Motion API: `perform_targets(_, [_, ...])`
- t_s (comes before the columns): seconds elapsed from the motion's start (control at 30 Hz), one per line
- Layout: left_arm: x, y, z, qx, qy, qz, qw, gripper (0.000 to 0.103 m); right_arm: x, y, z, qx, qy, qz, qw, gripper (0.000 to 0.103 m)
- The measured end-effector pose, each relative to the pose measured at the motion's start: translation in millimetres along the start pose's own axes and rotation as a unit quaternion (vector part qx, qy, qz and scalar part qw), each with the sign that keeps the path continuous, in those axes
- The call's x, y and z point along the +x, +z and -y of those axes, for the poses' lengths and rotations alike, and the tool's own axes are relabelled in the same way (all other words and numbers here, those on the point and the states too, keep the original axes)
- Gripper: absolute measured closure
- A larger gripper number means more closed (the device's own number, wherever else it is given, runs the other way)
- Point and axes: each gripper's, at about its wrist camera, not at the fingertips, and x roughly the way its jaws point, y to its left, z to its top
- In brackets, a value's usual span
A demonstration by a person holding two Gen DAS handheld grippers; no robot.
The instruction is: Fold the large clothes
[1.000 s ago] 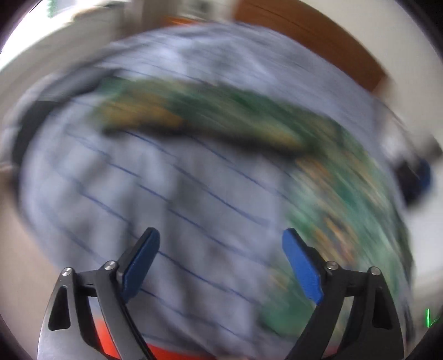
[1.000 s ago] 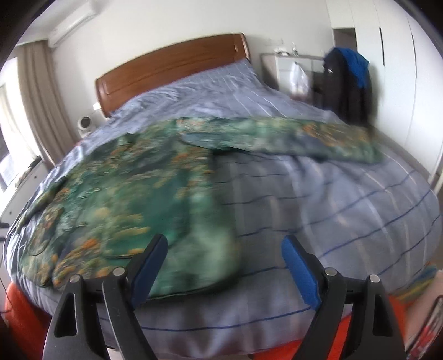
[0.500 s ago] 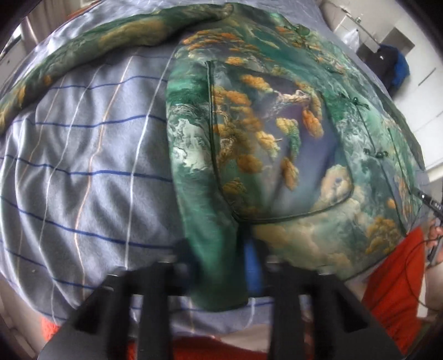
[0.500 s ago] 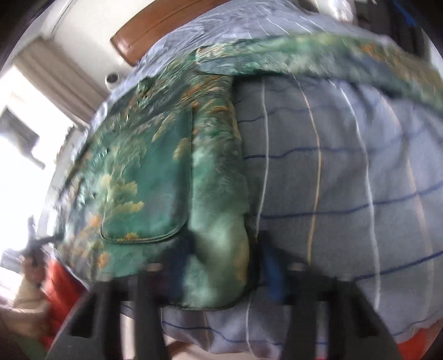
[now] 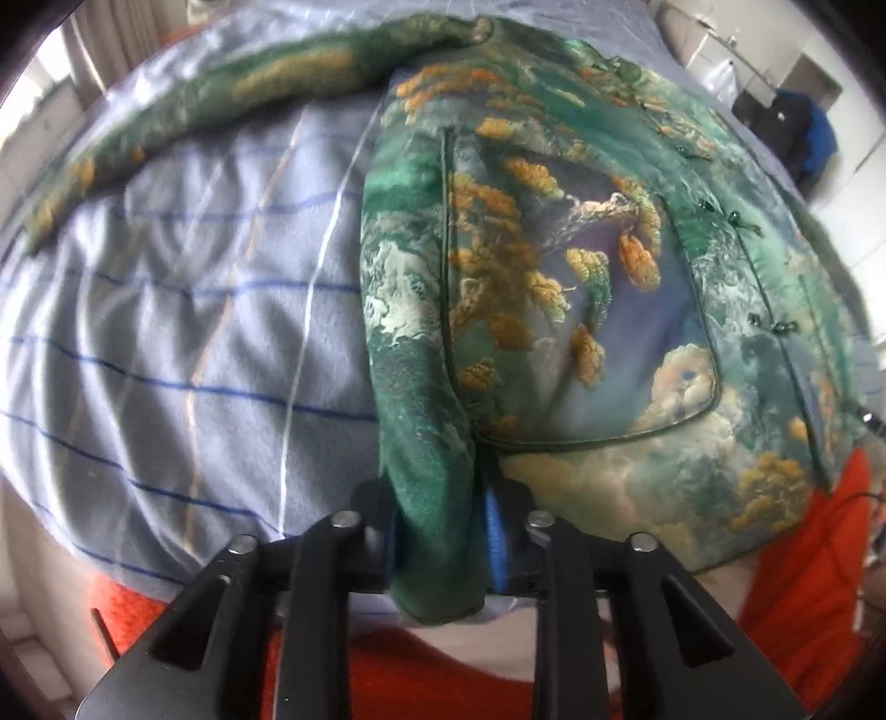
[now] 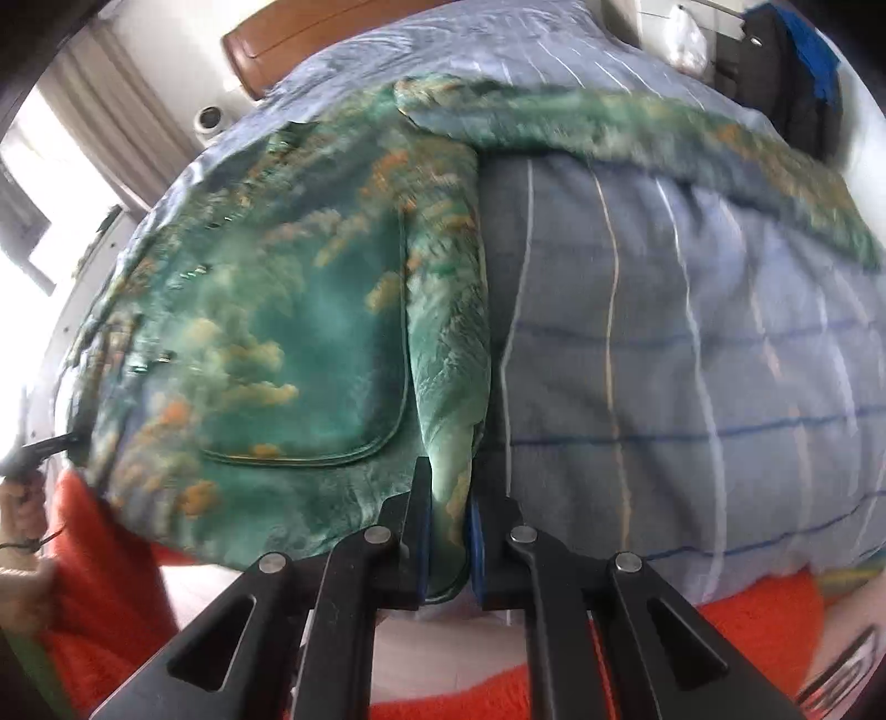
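Note:
A green jacket (image 5: 554, 277) printed with orange trees and pale clouds lies flat on a striped blue bed cover (image 5: 194, 332), one sleeve (image 5: 277, 83) stretched out to the side. My left gripper (image 5: 437, 531) has the jacket's near hem corner bunched between its blue pads; its jaws are opening slightly with the cloth still pressed. In the right wrist view the jacket (image 6: 277, 332) fills the left half, its other sleeve (image 6: 664, 127) running right. My right gripper (image 6: 448, 526) is shut tight on the opposite hem corner.
The bed cover (image 6: 692, 360) reaches back to a wooden headboard (image 6: 310, 33). Orange-red fabric (image 5: 803, 554) hangs below the bed's near edge. Dark and blue clothes (image 6: 797, 66) hang at the far right. A hand (image 6: 16, 498) shows at the left rim.
Both grippers came down from open above the bed onto the jacket's hem corners and closed on the cloth. The hem edge now rises slightly between each pair of pads.

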Motion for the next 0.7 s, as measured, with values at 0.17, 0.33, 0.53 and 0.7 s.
perform_targets(0.17, [-55,2,20,-0.005,0.028,0.097,0.9949,0.028,-22,4,-14,0.005,-0.044,0.066,0.997,0.039])
perform_targets(0.33, [-139,4,27,-0.050,0.026,0.243,0.9685,0.003,-79,-3,-42,-0.007,-0.149,0.211,0.966,0.008])
perform_targets(0.53, [-172,9,32,-0.086,-0.016,0.314,0.9454,0.001,-97,-5,-80,-0.037,-0.127,0.267,0.955,0.007])
perform_targets(0.7, [-152,0,54,-0.096,-0.038,0.287,0.9525,0.001,-88,-15,-109,-0.063,-0.088,0.266,0.958,0.007])
